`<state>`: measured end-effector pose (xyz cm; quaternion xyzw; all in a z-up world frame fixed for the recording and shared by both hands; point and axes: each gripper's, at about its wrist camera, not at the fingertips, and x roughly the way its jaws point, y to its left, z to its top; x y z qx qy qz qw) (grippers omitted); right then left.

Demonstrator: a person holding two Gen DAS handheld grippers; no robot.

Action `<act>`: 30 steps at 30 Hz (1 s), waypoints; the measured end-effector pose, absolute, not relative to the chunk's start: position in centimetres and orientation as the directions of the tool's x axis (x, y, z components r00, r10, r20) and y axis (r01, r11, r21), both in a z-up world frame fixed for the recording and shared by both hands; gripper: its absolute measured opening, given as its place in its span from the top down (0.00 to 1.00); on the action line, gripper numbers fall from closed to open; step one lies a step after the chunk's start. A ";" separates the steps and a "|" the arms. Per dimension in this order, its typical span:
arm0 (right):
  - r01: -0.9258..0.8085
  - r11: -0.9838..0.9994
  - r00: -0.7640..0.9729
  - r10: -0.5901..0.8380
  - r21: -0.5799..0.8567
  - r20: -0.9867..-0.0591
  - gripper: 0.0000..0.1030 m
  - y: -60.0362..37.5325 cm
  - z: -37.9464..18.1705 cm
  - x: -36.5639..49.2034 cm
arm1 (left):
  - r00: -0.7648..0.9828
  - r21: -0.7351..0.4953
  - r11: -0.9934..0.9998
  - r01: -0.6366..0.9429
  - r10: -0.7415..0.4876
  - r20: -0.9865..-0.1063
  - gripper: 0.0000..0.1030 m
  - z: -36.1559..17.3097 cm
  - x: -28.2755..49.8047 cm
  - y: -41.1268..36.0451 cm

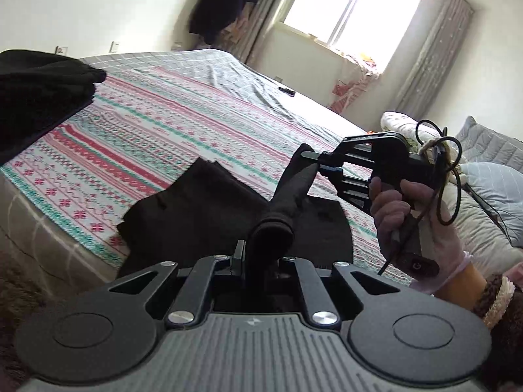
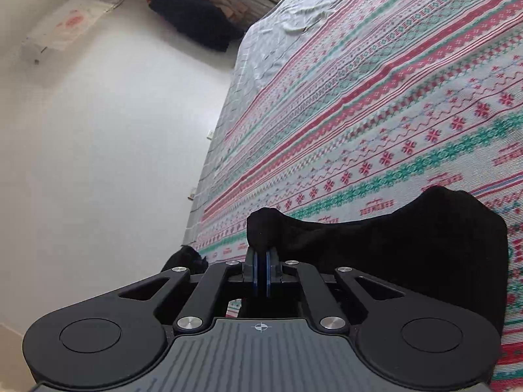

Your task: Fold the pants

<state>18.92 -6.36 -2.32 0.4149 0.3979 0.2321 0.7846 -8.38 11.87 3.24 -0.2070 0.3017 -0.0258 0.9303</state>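
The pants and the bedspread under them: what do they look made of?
Pants: black, matte, thick soft knit or fleece by the look; they bunch into fat rolls where the left gripper and right gripper pinch them. Bedspread: thin woven cotton-like cloth, printed stripes, lying flat with shallow creases.

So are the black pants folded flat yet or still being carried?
Mid-fold, not flat. The left gripper and right gripper each pinch an edge of the black pants, lifted above the patterned bedspread, the rest trailing on it.
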 end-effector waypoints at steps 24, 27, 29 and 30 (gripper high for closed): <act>-0.091 0.624 0.550 0.681 0.776 -0.483 0.43 -2.3 -2.9 17.6 | 0.758 -0.139 0.980 -0.143 0.018 -0.652 0.33 2.8 -4.9 16.2; -0.089 0.653 0.556 0.660 0.752 -0.506 0.35 -3.1 -2.5 16.8 | 0.746 -0.129 0.990 -0.061 -0.041 -0.665 0.33 3.2 -2.4 16.3; -0.090 0.671 0.559 0.645 0.736 -0.521 0.32 -3.9 -2.2 16.1 | 0.735 -0.143 0.989 -0.034 -0.072 -0.675 0.33 3.1 -0.8 16.6; -0.089 0.679 0.560 0.639 0.728 -0.527 0.31 -4.4 -2.1 15.8 | 0.727 -0.142 0.990 -0.017 -0.085 -0.682 0.35 3.0 0.0 16.6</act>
